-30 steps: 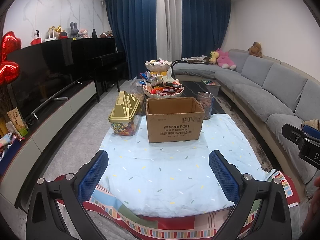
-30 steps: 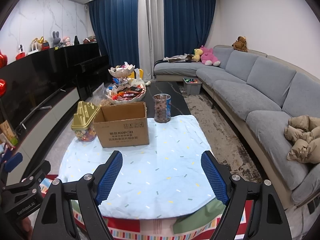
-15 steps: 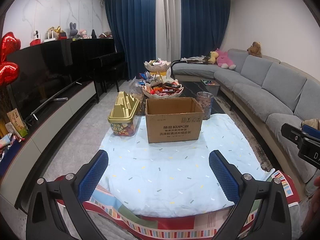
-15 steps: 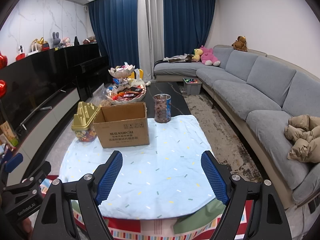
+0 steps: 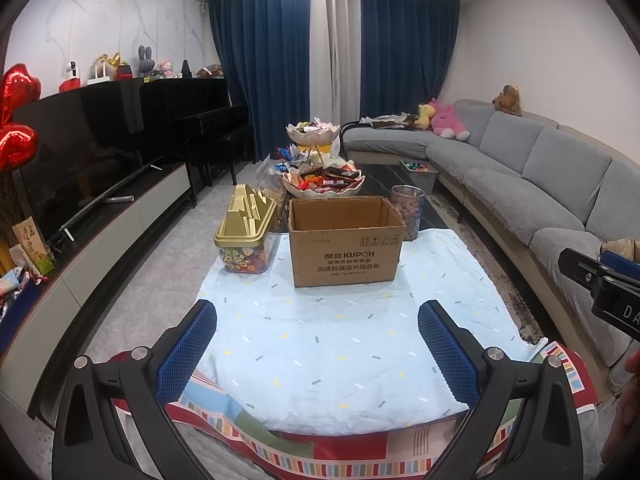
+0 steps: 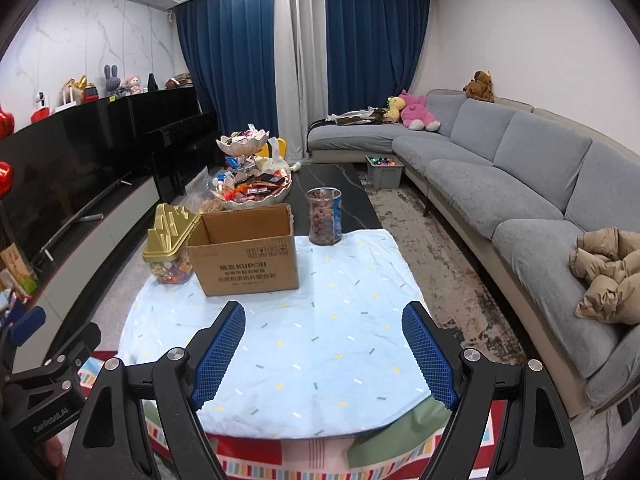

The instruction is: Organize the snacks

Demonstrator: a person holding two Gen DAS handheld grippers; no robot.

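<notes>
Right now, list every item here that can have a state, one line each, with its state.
cardboard box: upright, top flaps open, inside hidden from view.
gold-lidded container: lid on, filled with colourful sweets.
clear jar: upright, nearly full of brown round snacks.
tiered snack bowl: piled with wrapped snacks.
left gripper: fingers wide apart, empty.
right gripper: fingers wide apart, empty.

Home living room: grey sofa [image 6: 500, 168], TV [image 5: 80, 152], blue curtains [image 6: 372, 60].
</notes>
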